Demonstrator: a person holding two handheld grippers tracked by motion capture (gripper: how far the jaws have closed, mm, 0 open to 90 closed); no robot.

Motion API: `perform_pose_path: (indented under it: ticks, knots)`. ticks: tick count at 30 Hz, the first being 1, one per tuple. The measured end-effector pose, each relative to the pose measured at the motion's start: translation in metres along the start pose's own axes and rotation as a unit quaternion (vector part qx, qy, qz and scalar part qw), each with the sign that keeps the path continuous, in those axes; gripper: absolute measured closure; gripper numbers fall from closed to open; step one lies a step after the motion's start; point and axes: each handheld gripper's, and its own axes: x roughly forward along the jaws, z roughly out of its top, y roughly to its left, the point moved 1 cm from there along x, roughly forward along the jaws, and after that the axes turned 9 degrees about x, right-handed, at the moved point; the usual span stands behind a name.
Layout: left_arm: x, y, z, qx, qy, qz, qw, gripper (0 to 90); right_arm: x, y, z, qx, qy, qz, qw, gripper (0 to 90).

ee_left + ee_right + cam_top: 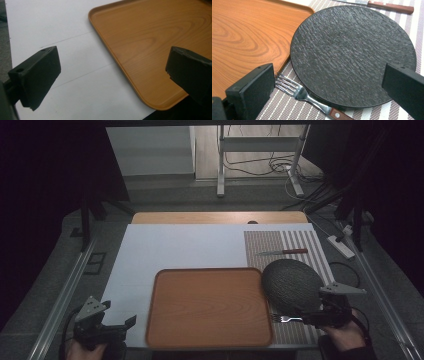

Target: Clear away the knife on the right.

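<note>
The tray (209, 306) sits bare at table centre, so we judge nothing is loaded yet: plate (291, 279) at its 3 o'clock, fork (286, 319) at 4, knife (283, 252) at 1, all on the striped mat (300, 245). Our left gripper (131, 320) hovers at 9 o'clock, jaws wide, empty; our right gripper (306, 316) hangs over the fork, spread wide, gripping nothing.

The wooden-handled steel fork (307, 96) has part of its handle tucked under the round, rough-textured black plate (352, 52), its end cut off by the frame. Beyond the plate, the wooden-handled knife (387, 6) shows little of its blade.
</note>
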Motion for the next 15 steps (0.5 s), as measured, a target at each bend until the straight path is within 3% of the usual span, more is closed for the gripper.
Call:
perform_pose_path:
  ticks: [15]
  knots:
    - [0.0009, 0.0013, 0.0, -0.009, 0.006, 0.006, 0.9999, 1.1, 0.0026, 0.0015, 0.0006, -0.007, 0.015, 0.01, 0.9998, 0.0]
